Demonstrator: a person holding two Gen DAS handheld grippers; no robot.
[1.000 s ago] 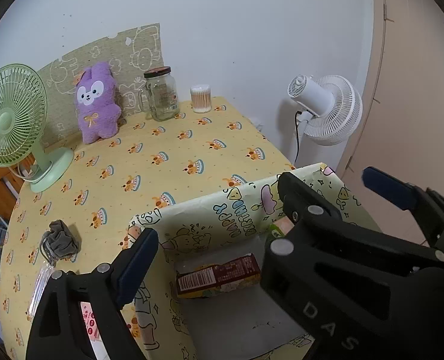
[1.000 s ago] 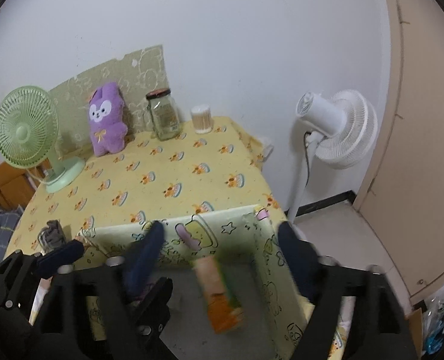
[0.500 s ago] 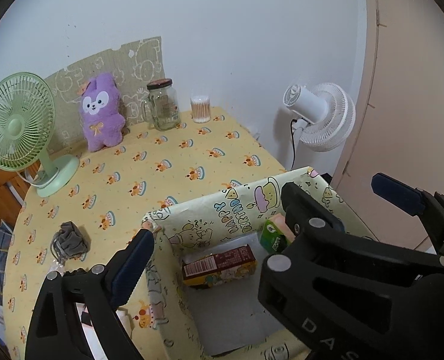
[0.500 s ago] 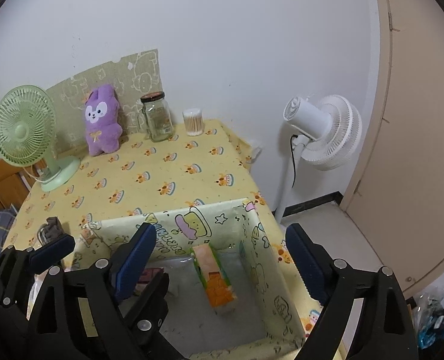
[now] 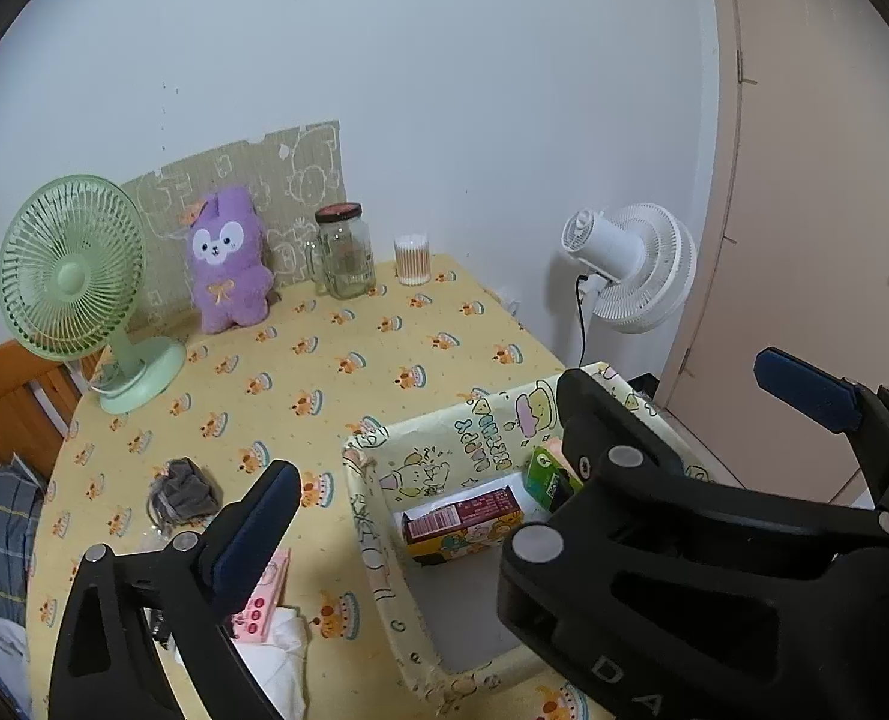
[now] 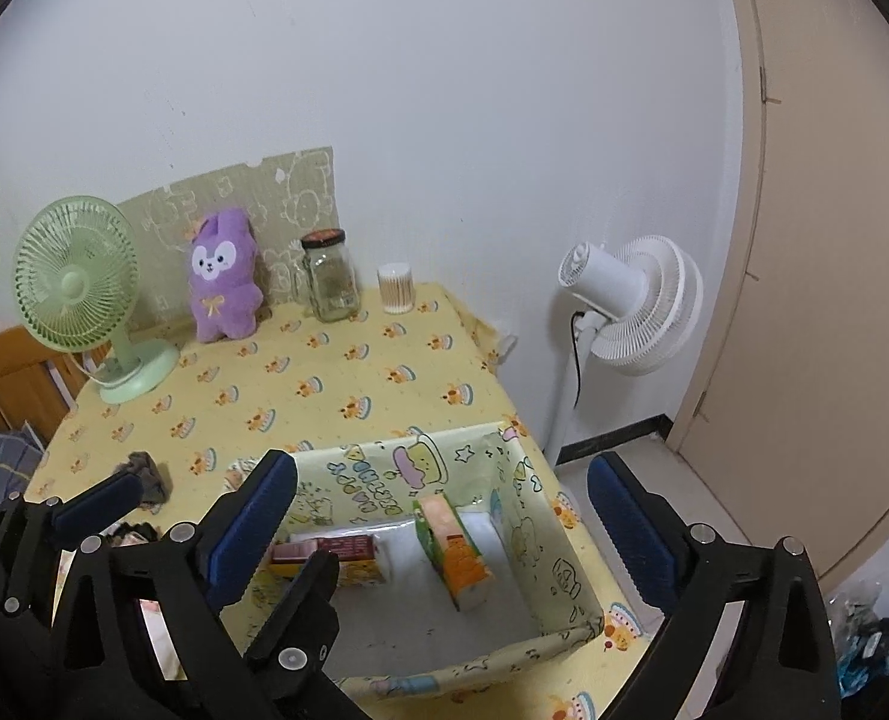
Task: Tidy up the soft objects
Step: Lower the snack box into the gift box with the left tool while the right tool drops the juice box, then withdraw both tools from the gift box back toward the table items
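Box: an open paper-wrapped box (image 6: pixel 384 468) with cartoon prints stands at the near edge of the table (image 6: pixel 324 372), its top open.
Box contents: 2 soft packs. A dark red and yellow pack (image 6: pixel 330 558) lies flat on the left of the floor; a green and orange pack (image 6: pixel 453 552) lies just right of it, tilted on its side. Both rest on the box's pale floor, apart from each other.
Left gripper: the left gripper (image 5: pixel 528 444) has just been opening and stands spread wide, with nothing pressed between its pads; the box lies beyond it.
Right gripper: the right gripper (image 6: pixel 444 504) has just been opening too, its blue pads wide apart above the box, gripping nothing.
Jar: a glass jar (image 5: pixel 343 252) with a dark lid stands at the far side of the table; its contents cannot be made out.
Swab pot: a small clear pot (image 5: pixel 413 259) holds cotton swabs, just right of the jar.
Plush: a purple plush toy (image 5: pixel 228 261) sits upright by the wall, left of the jar.
Loose items: a grey crumpled cloth (image 5: pixel 183 489) lies on the table left of the box; a pink pack (image 5: pixel 261 594) lies near the front edge.
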